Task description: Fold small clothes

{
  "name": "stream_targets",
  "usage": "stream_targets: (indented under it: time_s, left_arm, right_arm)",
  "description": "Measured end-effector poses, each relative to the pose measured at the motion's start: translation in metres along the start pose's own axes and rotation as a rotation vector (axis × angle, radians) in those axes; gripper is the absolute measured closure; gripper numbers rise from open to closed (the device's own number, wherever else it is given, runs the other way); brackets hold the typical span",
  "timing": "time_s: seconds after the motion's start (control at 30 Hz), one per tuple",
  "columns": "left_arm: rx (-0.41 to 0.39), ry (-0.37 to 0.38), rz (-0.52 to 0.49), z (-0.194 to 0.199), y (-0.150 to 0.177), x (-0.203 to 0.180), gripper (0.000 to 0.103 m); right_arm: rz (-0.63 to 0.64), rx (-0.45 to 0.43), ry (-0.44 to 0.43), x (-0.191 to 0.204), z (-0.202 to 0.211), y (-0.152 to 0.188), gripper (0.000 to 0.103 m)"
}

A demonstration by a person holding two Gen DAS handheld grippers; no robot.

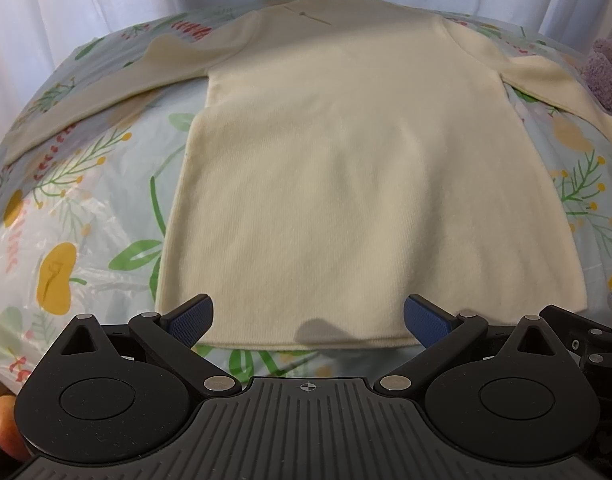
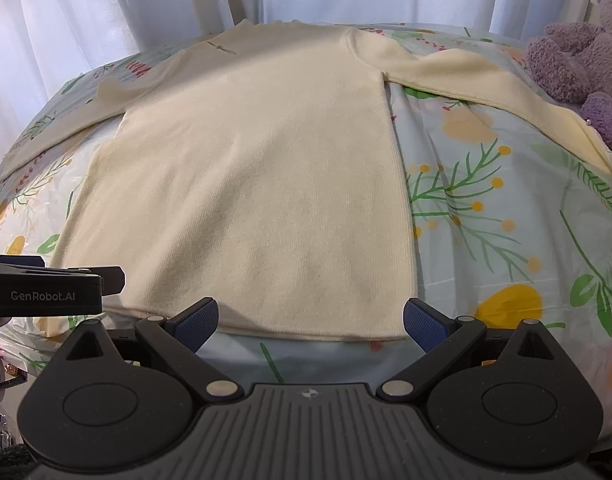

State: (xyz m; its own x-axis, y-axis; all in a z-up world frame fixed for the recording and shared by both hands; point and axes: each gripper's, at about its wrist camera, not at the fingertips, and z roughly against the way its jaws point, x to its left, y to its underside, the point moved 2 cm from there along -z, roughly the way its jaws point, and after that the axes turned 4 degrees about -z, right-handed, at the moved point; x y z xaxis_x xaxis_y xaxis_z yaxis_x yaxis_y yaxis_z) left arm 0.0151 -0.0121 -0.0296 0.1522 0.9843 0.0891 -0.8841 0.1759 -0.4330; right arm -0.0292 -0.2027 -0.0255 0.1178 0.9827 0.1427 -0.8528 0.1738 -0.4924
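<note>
Cream knit sweater (image 1: 326,168) lies flat, unfolded, sleeves spread sideways, hem nearest, collar at the far end

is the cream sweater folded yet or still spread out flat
Spread out, not folded. The cream sweater lies flat on the floral sheet, both sleeves stretched out to the sides and the hem straight near the open grippers.

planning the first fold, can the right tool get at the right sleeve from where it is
Probably yes. The right tool is open at the hem, and the right sleeve lies flat on the floral sheet with nothing across the path; the purple teddy sits just beyond it.
</note>
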Motion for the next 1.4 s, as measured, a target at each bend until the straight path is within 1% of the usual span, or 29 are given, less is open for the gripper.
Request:
stream_targets:
  time_s: [0.23,0.5,0.6,0.67,0.73,0.77,0.8,0.87,0.9,0.93,0.97,1.03,1.1,1.13,1.17,1.23,1.27,1.3,1.33,1.4]
  left_arm:
    - [0.008,0.002,-0.002,-0.002,0.000,0.001,0.000]
    - [0.030,0.006,0.003,-0.010,0.000,0.004,0.000]
    - [0.032,0.010,-0.004,-0.013,-0.005,0.006,0.000]
    - [0.018,-0.003,-0.001,-0.016,-0.013,0.010,0.000]
    - [0.004,-0.016,0.006,-0.021,-0.025,0.015,0.000]
    - [-0.004,-0.018,0.009,-0.025,-0.033,0.018,0.000]
    - [-0.021,-0.017,0.012,-0.029,-0.044,0.022,0.000]
    - [-0.038,-0.025,0.023,-0.038,-0.060,0.029,0.000]
    - [-0.054,-0.032,0.028,-0.044,-0.069,0.033,0.000]
    - [-0.069,-0.042,0.029,-0.051,-0.078,0.038,0.000]
    - [-0.079,-0.058,0.033,-0.057,-0.087,0.042,0.000]
    - [-0.118,-0.072,0.041,-0.068,-0.102,0.051,0.000]
    - [-0.148,-0.088,0.056,-0.080,-0.115,0.061,0.000]
    - [-0.155,-0.092,0.063,-0.088,-0.121,0.067,0.000]
    - [-0.152,-0.092,0.069,-0.095,-0.127,0.071,0.000]
    - [-0.154,-0.080,0.073,-0.106,-0.135,0.076,0.000]
    - [-0.154,-0.071,0.074,-0.111,-0.138,0.077,0.000]
    - [-0.151,-0.057,0.073,-0.118,-0.142,0.078,0.000]
    - [-0.143,-0.049,0.074,-0.123,-0.144,0.078,0.000]
    - [-0.114,-0.032,0.091,-0.134,-0.147,0.078,0.000]
  right_arm:
    - [-0.008,0.000,-0.013,-0.001,-0.001,0.001,0.004]
    - [-0.036,0.022,-0.043,-0.004,-0.007,0.001,0.004]
    - [-0.058,0.024,-0.067,-0.008,-0.010,0.000,0.004]
    - [-0.073,0.006,-0.108,-0.013,-0.009,-0.002,0.004]
    - [-0.106,-0.051,-0.147,-0.024,-0.007,-0.009,0.004]
    - [-0.142,-0.109,-0.158,-0.035,-0.004,-0.014,0.004]
    - [-0.179,-0.181,-0.159,-0.047,-0.001,-0.020,0.004]
    - [-0.274,-0.379,-0.133,-0.075,0.007,-0.028,0.004]
    - [-0.330,-0.493,-0.119,-0.092,0.009,-0.032,0.004]
    - [-0.377,-0.548,-0.081,-0.111,0.007,-0.040,0.004]
    - [-0.415,-0.562,-0.044,-0.129,0.003,-0.049,0.004]
    - [-0.530,-0.609,0.025,-0.169,-0.006,-0.063,0.004]
    - [-0.659,-0.618,0.094,-0.211,-0.019,-0.076,0.004]
    - [-0.718,-0.621,0.116,-0.228,-0.024,-0.080,0.006]
    - [-0.776,-0.615,0.133,-0.245,-0.030,-0.083,0.010]
    - [-0.893,-0.563,0.162,-0.275,-0.045,-0.090,0.037]
    - [-0.947,-0.547,0.173,-0.288,-0.052,-0.090,0.043]
    - [-1.012,-0.532,0.184,-0.301,-0.059,-0.087,0.055]
    - [-1.059,-0.521,0.180,-0.310,-0.065,-0.085,0.060]
    - [-1.142,-0.518,0.177,-0.327,-0.076,-0.077,0.063]
